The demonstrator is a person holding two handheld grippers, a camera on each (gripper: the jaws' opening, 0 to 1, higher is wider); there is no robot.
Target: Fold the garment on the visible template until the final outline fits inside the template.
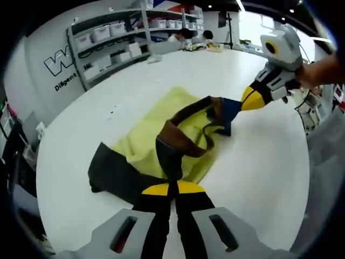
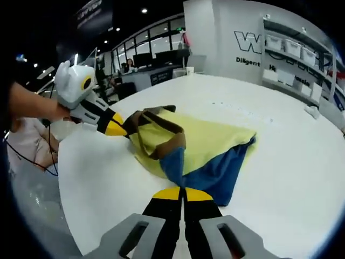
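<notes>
Garment [image 1: 156,137] sits mid-table on the white round table [image 1: 259,172], yellow body with a dark panel, brown trim band and a blue section. It's bunched and partly lifted, not flat. In the right gripper view the garment [image 2: 205,143] shows yellow on top with the blue part hanging toward the camera side.

No template outline is readable on the table in either view; either the cloth hides it or it's too faint, can't tell. So fit can't be checked from here.

Progress, my read: mid-fold. One edge is picked up at two points and the brown trim band [image 1: 180,141] loops up between them. The rest of the cloth lies on the table, wrinkled. Left to do: carry the lifted edge over, lay it down, flatten, likely at least one more fold, then check the outline.

Left gripper [image 1: 173,190]: jaws closed together, pinching the dark/brown edge right at the yellow tips. It also shows in the right gripper view as left gripper [image 2: 119,128], clamped on the trim end, a person's hand behind it.

Right gripper [image 2: 183,193]: jaws closed on the blue corner. In the left gripper view, right gripper [image 1: 253,100] grips the blue piece [image 1: 230,110] at the far edge.

Shelving with bins [image 1: 113,40] is at the wall, well apart from the work.
</notes>
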